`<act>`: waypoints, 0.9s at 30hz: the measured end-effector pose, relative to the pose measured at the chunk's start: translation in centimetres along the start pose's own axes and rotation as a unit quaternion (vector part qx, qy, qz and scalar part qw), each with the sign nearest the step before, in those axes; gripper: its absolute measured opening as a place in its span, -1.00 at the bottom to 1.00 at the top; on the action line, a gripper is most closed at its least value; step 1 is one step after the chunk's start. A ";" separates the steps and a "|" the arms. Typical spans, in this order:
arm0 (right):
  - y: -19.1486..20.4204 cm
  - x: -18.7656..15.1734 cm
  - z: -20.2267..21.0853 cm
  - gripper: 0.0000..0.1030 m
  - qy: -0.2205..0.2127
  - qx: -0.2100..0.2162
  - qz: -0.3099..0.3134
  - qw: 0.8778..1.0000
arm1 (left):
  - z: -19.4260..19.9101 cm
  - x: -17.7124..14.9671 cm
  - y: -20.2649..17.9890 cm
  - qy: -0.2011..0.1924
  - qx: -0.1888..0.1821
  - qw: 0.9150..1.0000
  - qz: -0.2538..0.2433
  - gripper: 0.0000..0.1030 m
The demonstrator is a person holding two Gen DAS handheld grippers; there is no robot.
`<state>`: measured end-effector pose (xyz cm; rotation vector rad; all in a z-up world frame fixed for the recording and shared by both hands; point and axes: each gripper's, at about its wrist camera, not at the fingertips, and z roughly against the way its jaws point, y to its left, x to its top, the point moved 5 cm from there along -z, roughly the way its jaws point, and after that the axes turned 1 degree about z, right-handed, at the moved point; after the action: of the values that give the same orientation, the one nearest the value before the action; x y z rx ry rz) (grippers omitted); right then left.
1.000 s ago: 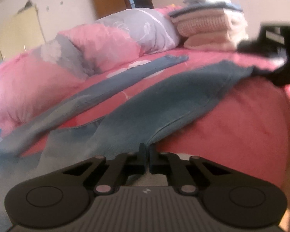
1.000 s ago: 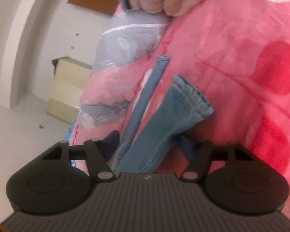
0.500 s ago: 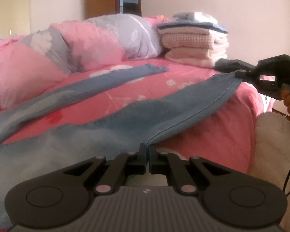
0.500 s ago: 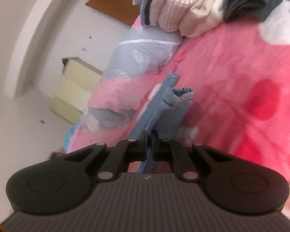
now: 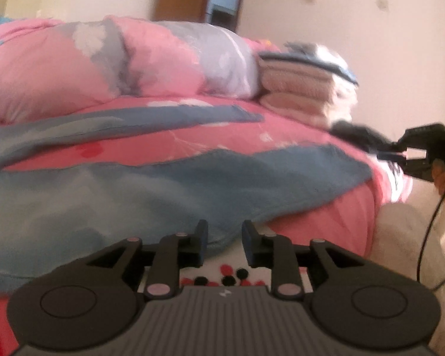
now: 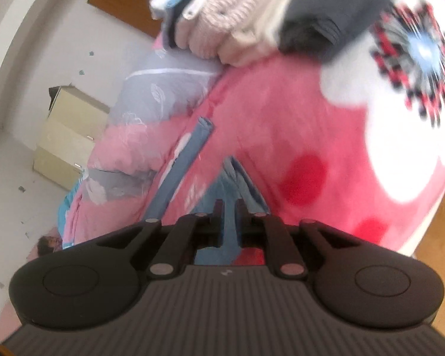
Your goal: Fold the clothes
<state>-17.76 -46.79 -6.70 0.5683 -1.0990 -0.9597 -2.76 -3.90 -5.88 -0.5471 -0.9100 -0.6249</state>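
Blue jeans (image 5: 192,184) lie spread on the pink bed blanket (image 5: 326,231), one leg stretched toward the right edge and the other leg (image 5: 133,121) behind it. My left gripper (image 5: 222,231) sits at the near edge of the jeans. Its jaws are opening and its pads do not press the fabric. In the left wrist view my right gripper (image 5: 391,152) hovers just past the leg's cuff, held by a hand (image 5: 442,172). In its own view the right gripper (image 6: 230,207) has its jaws opening, with a narrow gap through which the denim leg (image 6: 237,178) shows, unpinched.
A stack of folded clothes (image 5: 299,89) stands at the back right of the bed, with a dark garment (image 5: 353,130) beside it. A rolled pink and grey duvet (image 5: 74,68) lies along the back. A cable (image 5: 424,237) hangs at the right. A cream cabinet (image 6: 65,139) stands by the wall.
Both grippers were shut on the jeans half a second ago and have let go. The raised leg has dropped flat on the bed. Both grippers have drawn back.
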 end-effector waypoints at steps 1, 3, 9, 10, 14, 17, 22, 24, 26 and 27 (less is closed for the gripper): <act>0.5 0.5 -0.6 -0.63 0.009 0.000 0.013 1.000 | 0.0 0.1 0.3 -0.006 0.003 1.000 0.010 -0.49; 1.5 1.3 -2.0 -0.39 0.021 -0.006 0.044 0.999 | -0.1 0.2 0.9 -0.015 0.012 0.999 0.027 -0.49; 3.7 2.3 -8.6 -0.09 0.066 -0.061 0.178 0.980 | -0.4 0.5 2.7 -0.032 0.055 0.997 0.051 -0.49; 3.6 2.1 -9.5 -0.10 0.075 -0.064 0.193 0.976 | -0.4 0.4 3.0 -0.032 0.062 0.996 0.053 -0.49; 3.1 1.6 -11.1 -0.89 0.078 -0.069 0.233 0.967 | -0.5 -0.1 4.3 -0.031 0.074 0.994 0.071 -0.49; 3.1 1.8 -9.6 -0.94 0.049 -0.047 0.217 0.974 | -0.6 -0.4 4.7 -0.032 0.077 0.994 0.073 -0.49; 2.1 1.6 -8.9 -0.94 0.026 -0.062 0.220 0.973 | -0.5 -0.5 4.7 -0.036 0.080 0.994 0.066 -0.49; 1.2 1.4 -9.5 -0.94 0.029 -0.066 0.214 0.974 | -0.4 -0.6 4.8 -0.038 0.082 0.994 0.067 -0.49; 1.3 1.4 -9.4 -0.93 0.025 -0.071 0.209 0.975 | -0.2 -0.6 4.9 -0.041 0.083 0.993 0.071 -0.48; 1.5 1.5 -9.2 -0.92 0.022 -0.075 0.206 0.975 | 0.0 -0.6 4.9 -0.044 0.083 0.993 0.074 -0.47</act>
<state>-8.57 -47.96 -8.29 0.2222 -1.0408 -0.6570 0.37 -0.29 -7.19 -0.4901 -0.9842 -0.3899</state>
